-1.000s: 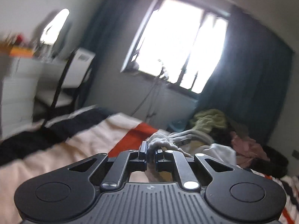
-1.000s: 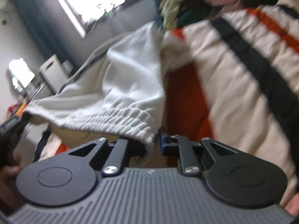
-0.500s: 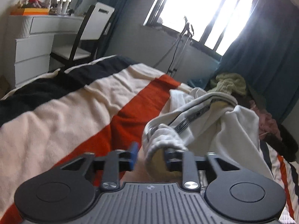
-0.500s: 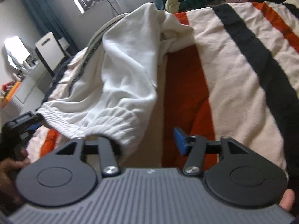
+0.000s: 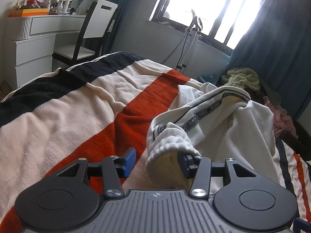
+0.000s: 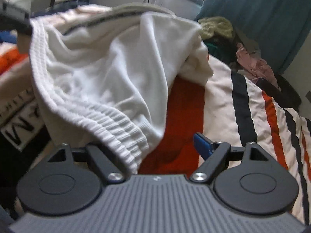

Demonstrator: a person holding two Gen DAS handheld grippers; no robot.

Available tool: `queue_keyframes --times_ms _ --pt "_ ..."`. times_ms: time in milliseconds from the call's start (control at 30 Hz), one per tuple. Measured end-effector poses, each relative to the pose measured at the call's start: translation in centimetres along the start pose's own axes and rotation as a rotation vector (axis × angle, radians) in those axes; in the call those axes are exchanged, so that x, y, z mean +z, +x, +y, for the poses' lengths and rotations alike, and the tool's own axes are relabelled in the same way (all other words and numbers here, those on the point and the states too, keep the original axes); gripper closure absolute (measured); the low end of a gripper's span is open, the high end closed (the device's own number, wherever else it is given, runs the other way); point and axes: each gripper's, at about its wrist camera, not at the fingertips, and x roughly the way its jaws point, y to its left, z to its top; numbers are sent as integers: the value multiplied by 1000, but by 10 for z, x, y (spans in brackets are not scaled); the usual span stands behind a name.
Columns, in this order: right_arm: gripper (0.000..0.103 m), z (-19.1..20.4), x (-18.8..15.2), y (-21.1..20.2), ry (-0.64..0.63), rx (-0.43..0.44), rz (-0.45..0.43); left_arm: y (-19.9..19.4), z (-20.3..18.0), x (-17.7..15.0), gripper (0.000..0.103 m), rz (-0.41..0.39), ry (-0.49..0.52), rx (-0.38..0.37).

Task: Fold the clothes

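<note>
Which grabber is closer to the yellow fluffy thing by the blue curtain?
Hard to call. Left gripper and right gripper both sit at the white trousers' waistband, with the yellow-green garment far beyond the trousers from both.

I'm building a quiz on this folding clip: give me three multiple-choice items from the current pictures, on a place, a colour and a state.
1. Where does the white garment lie?
A. on the striped blanket
B. on the chair
C. on the dresser

2. What colour are the curtains?
A. yellow
B. dark teal
C. white

3. How do the left gripper's jaws stand?
A. open
B. clamped on the blanket
C. out of view

Answers: 1 A, it rests on the blanket; 2 B, teal beside the window; 3 A, its blue pads stand well apart.
</note>
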Motion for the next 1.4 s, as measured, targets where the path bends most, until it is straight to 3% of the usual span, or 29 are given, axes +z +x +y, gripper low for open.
queue_keyframes --times_ms 67,200,300,400,467,567,700,800,900,967,1067,1100,1167,1267,1333,1400 --pt "20 4 2 -5 -27 4 -36 0 -1 -1 50 3 7 2" --pt "20 -25 7 -17 221 194 -68 0 -2 -2 50 11 26 3" --pt "21 -30 5 -12 311 303 -14 -4 -3 -3 49 14 32 4" --pt "20 -36 3 -12 381 395 18 -13 0 -3 39 26 21 -5" --pt "20 -44 2 -15 459 453 18 -17 6 -4 24 73 -15 -34" --pt "20 -63 1 -24 582 516 -14 -26 20 -8 18 149 -97 -123" --pt "20 -81 -5 -20 720 491 -15 -37 36 -11 9 140 -205 -236" --pt "24 -74 -11 2 717 401 103 -16 42 -10 4 157 -291 -237" --pt "24 -70 -19 19 769 428 168 9 48 -9 3 182 -380 -230" --pt "24 -69 -25 28 813 457 199 25 52 -9 11 198 -439 -225" --pt "38 -67 -34 42 878 501 246 45 58 -8 30 217 -504 -237" --pt "39 -65 -37 45 890 514 258 45 58 -4 34 210 -498 -230" --pt "43 -60 -37 44 867 526 265 46 58 2 56 196 -485 -216" --pt "55 -56 -36 38 861 543 248 46 57 12 79 176 -467 -194" --pt "58 -44 -30 27 831 562 217 47 57 18 87 162 -454 -180" --pt "62 -31 -25 17 800 581 185 45 60 30 88 141 -447 -163"
